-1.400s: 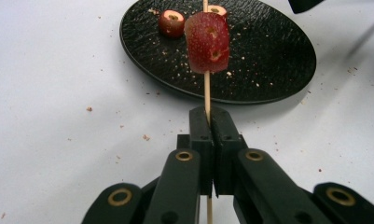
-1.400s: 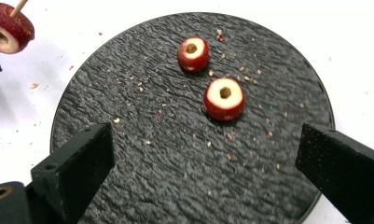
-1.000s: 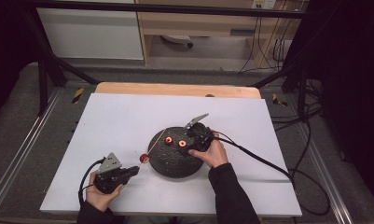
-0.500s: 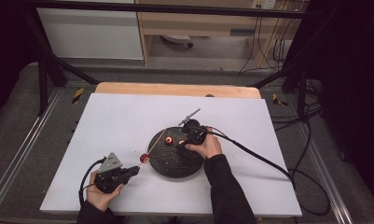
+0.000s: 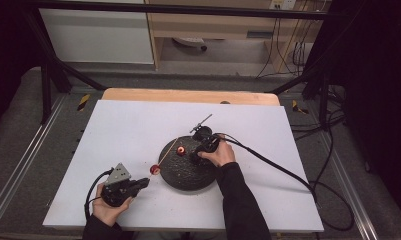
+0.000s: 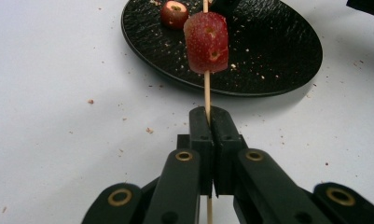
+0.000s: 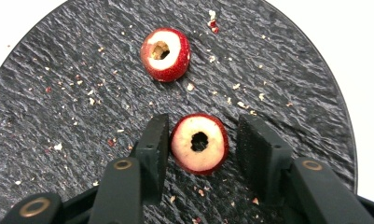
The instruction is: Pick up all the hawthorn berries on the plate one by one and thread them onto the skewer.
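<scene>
While my right hand covers most of the right gripper (image 5: 200, 150) from above, I see its jaws closing around a cored strawberry piece (image 7: 199, 143), one pad touching, the other just clear. My left gripper (image 6: 208, 128) clamps the skewer (image 6: 206, 88), its far end cut off at twelve o'clock. The plate (image 7: 292, 93) rim lies near at three o'clock.

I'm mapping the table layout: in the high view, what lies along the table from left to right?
Left gripper → skewered strawberry piece → strawberry piece on the plate → right gripper. The skewer and black plate span several of these, so they are left out.
</scene>
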The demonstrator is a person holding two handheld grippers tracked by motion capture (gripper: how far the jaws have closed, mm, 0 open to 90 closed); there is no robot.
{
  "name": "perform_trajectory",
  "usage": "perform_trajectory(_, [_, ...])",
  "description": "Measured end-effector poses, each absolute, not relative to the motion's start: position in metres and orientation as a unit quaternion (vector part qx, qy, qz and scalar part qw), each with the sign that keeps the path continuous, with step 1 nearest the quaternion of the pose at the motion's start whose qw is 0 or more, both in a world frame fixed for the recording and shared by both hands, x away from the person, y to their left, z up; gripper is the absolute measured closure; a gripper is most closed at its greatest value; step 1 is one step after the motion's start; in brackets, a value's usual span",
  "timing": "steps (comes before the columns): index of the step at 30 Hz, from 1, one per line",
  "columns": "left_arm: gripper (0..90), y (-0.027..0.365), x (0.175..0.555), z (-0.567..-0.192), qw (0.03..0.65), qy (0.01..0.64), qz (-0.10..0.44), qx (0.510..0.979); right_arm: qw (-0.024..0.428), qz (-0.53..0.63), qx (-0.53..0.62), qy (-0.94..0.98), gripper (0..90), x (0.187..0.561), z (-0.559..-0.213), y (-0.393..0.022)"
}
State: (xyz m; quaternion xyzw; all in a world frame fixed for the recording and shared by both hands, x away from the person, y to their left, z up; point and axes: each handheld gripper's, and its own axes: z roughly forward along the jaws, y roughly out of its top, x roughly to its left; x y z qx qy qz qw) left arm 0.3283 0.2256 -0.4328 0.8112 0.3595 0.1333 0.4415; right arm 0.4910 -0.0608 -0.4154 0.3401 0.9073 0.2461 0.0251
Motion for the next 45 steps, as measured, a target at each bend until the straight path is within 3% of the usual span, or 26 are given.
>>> perform_trajectory(2, [88.4, 0.226, 0.328, -0.433, 0.441, 0.36, 0.133, 0.811, 0.022, 0.247, 0.341, 0.907, 59.9, 0.491, -0.415, -0.061])
perform_trajectory(6, [88.4, 0.226, 0.329, -0.433, 0.442, 0.361, 0.133, 0.811, 0.019, 0.242, 0.348, 0.906, 60.4, 0.492, -0.414, -0.062])
perform_trajectory(45, [88.4, 0.224, 0.327, -0.432, 0.442, 0.357, 0.139, 0.811, 0.01, 0.377, 0.414, 0.828, 61.2, 0.447, -0.375, -0.092])
